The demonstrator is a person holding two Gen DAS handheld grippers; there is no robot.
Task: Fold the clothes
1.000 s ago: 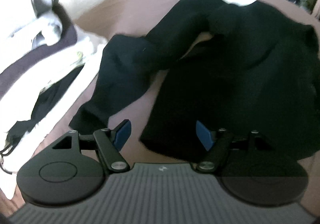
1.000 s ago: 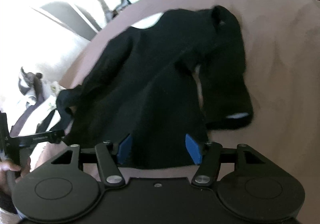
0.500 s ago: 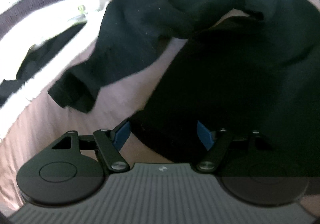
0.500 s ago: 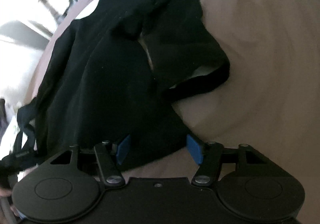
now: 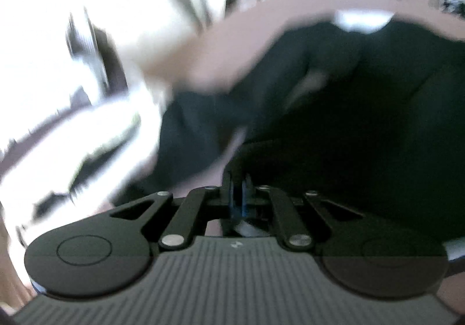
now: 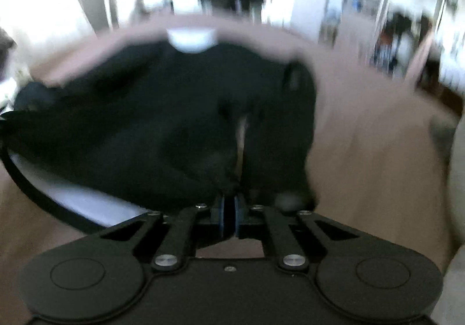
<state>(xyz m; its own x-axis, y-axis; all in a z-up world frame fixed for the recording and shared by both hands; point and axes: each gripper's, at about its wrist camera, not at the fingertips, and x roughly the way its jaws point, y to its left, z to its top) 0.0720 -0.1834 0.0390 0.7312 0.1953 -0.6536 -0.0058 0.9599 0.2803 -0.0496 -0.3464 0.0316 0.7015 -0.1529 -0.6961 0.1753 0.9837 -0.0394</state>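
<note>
I have my left gripper (image 5: pixel 239 194) and right gripper (image 6: pixel 229 208) each clamped on the black garment's (image 6: pixel 159 121) six-o'clock hem; the pinches look thin, so lifting may slip them.

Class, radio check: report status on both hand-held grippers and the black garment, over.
Left hand-held gripper shut on black garment hem. Right hand-held gripper shut on the same hem. Garment spread on pinkish bed sheet. Nothing blocking, over.
</note>
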